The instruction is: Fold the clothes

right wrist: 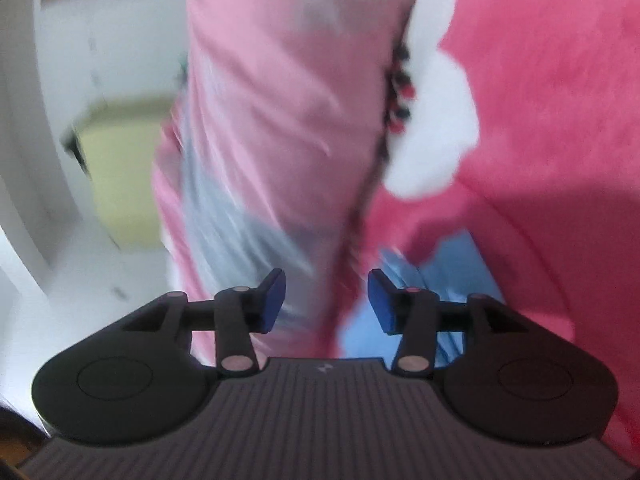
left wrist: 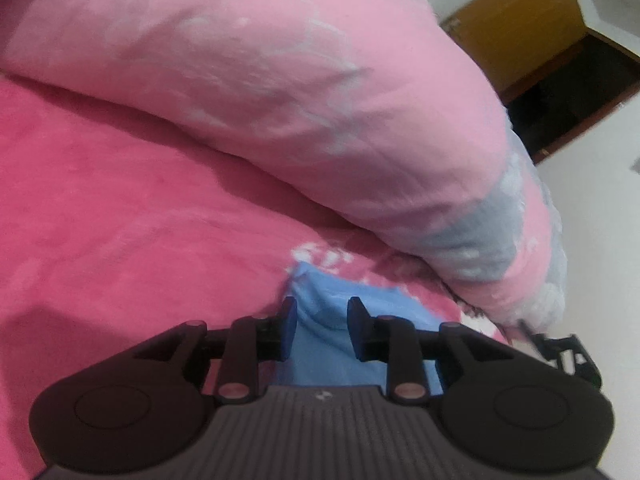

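Observation:
A light blue garment [left wrist: 340, 320] lies on the deep pink bedsheet [left wrist: 120, 200], partly under my left gripper [left wrist: 322, 328]. That gripper is open, its blue-padded fingers standing on either side of a raised fold of the blue cloth without pinching it. In the right wrist view the same blue garment [right wrist: 452, 276] shows low and right of centre, behind the right finger. My right gripper [right wrist: 326, 300] is open too, with pink quilt fabric seen through the gap. The view is blurred by motion.
A bulky light pink quilt [left wrist: 300, 100] with grey-blue patches lies along the bed edge, also the quilt [right wrist: 272, 120] in the right view. A white patch of the sheet print [right wrist: 432, 112] shows. Beyond are a wooden cabinet [left wrist: 516, 20], white floor and a pale yellow box [right wrist: 124, 168].

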`<state>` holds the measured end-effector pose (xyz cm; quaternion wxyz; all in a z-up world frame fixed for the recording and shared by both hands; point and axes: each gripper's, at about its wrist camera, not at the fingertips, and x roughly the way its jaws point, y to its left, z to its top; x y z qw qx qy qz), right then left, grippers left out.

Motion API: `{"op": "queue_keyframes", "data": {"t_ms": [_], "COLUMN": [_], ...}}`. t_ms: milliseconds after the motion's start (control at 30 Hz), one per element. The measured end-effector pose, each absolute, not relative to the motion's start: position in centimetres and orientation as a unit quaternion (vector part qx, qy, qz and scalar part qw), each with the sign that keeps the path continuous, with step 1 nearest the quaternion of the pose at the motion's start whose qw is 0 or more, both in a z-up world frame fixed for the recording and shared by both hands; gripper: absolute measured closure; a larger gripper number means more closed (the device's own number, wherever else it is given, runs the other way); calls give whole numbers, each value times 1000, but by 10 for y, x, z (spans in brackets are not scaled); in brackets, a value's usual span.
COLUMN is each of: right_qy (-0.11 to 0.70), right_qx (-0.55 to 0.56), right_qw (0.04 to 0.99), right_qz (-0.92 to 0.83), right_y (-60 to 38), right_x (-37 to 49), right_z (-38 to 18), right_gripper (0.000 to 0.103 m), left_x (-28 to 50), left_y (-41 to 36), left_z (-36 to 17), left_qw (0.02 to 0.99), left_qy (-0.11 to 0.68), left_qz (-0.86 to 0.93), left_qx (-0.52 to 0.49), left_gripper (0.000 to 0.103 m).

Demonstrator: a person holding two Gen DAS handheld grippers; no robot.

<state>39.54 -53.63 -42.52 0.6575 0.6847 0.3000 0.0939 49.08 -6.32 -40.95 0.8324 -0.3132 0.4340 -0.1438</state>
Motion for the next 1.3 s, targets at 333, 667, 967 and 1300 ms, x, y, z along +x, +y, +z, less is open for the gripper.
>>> {"op": "queue_keyframes", "data": {"t_ms": [333, 667, 967, 1300], "right_qy": [457, 383, 479, 440], "right_qx": [329, 343, 206, 230], "right_qw": [789, 850, 844, 854], "right_qz": [245, 118, 128, 154], "right_y": [-445, -493, -479, -487], "right_x": [428, 458, 436, 376], "right_z": [-369, -364, -380, -334], "right_gripper": [77, 92, 103, 99], "left_x": [471, 480, 493, 465], "left_y": [-78, -95, -105, -76], "left_z": [-386, -400, -398, -386], "left_qw": [847, 848, 844, 834], "left_qy": [429, 460, 464, 475], "left_qz": [-202, -177, -200, -176], "left_qx": [-241, -197, -178, -221], "left_gripper": [76, 75, 69, 61]}}
